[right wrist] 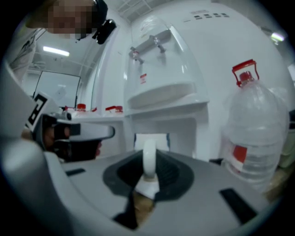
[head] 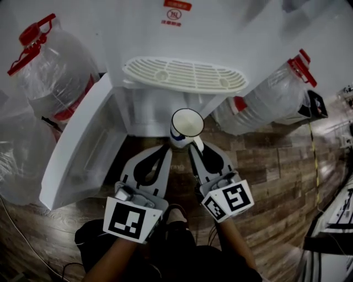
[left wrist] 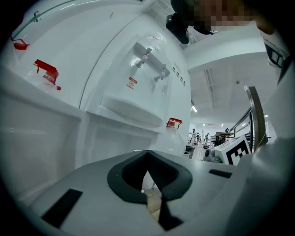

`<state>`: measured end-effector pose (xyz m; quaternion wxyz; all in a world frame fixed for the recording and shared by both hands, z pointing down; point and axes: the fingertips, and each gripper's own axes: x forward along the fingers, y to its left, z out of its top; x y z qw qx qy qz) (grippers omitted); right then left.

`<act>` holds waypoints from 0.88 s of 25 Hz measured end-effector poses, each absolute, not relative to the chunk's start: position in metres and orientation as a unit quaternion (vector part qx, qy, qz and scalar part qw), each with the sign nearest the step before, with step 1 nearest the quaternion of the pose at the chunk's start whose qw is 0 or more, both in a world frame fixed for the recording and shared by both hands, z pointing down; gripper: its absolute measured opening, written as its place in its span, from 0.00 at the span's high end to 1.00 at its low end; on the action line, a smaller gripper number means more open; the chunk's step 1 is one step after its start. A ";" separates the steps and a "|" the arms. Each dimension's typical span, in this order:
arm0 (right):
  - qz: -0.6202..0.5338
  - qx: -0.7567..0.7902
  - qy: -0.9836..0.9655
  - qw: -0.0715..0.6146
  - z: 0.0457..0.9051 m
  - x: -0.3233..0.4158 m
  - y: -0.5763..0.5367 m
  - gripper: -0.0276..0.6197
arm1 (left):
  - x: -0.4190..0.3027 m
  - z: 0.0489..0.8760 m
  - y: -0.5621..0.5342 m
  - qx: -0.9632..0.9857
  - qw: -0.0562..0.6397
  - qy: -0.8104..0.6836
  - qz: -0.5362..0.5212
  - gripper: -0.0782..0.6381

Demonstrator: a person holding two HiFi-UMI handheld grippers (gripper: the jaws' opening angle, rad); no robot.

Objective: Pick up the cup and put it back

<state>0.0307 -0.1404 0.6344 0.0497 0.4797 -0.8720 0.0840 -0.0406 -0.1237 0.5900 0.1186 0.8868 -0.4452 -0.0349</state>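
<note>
- On the far left stands a big clear water bottle point(head: 49, 66) with a red cap. Its label is too blurry to read.
- Next to it, the white cupboard door point(head: 83, 143) of the water machine point(head: 231, 33) hangs open.
- The left gripper point(head: 164, 150) has its jaws pressed together and holds nothing. Its cube point(head: 131, 218) has a black and white square pattern, not words.
- In the middle, the white drip tray point(head: 185, 74) sticks out from the machine. Above it is a red sticker point(head: 176, 14) with writing too small to read.
- The cup point(head: 186, 125) is white with a blue mark I cannot read. It is up in the air, just below the tray and in front of the open cupboard.
- The right gripper point(head: 194, 150) has its jaws nearly together, pinching the cup's handle.
- I think picking up is done and putting back is the job now. The next move needs a slow, steady hand, keeping the cup upright until it rests on something. Only then should the jaws let go.
- On the right lies another clear bottle point(head: 270, 99) with a red cap.
</note>
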 end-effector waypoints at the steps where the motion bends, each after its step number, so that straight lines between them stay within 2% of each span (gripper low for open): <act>1: 0.086 0.482 -0.871 0.050 0.638 0.031 -0.144 0.85 | -0.040 0.590 -0.124 0.887 0.120 -0.445 -0.036 0.88; 14: 0.091 0.506 -0.856 0.059 0.692 0.028 -0.192 0.85 | -0.046 0.632 -0.153 0.868 0.132 -0.479 -0.012 0.88; 22: 0.096 0.515 -0.848 0.081 0.724 0.023 -0.216 0.85 | -0.035 0.650 -0.175 0.867 0.105 -0.486 0.026 0.88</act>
